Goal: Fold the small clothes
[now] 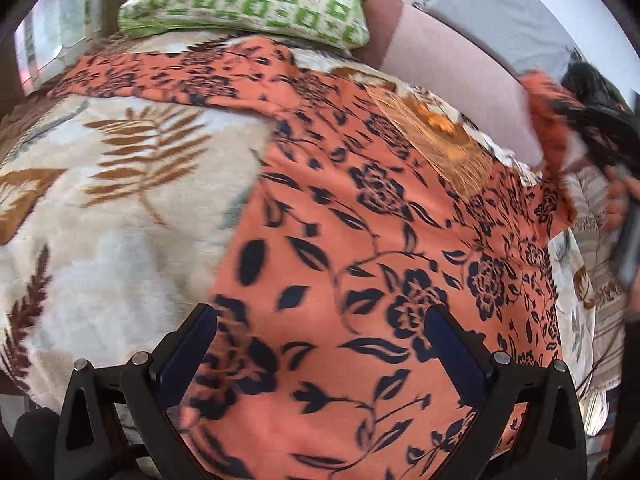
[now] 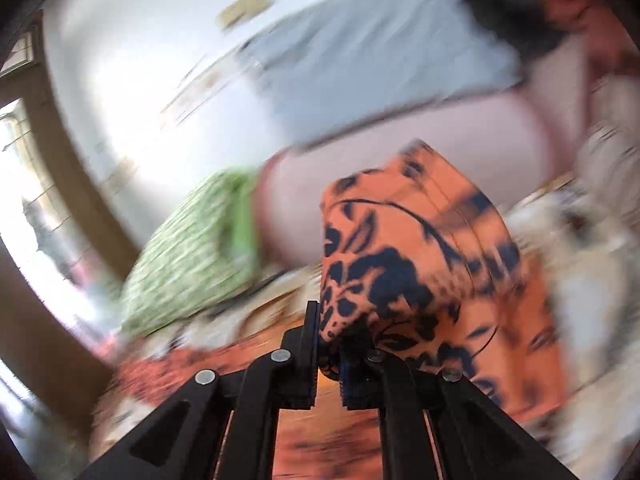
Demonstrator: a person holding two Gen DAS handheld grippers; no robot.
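An orange garment with a dark floral print lies spread over a cream leaf-patterned blanket. My left gripper hovers just above the garment's near part, jaws wide open, nothing between the blue pads. In the blurred right wrist view, my right gripper is shut on a bunched edge of the same orange garment, which stands lifted above the fingers. In the left wrist view that lifted corner shows at the far right beside the dark, blurred right gripper.
A green-and-white checked pillow lies at the bed's far end, with a pale pink cushion and a grey pillow beside it. A hand and a striped sleeve show at the right edge. A window frame stands left.
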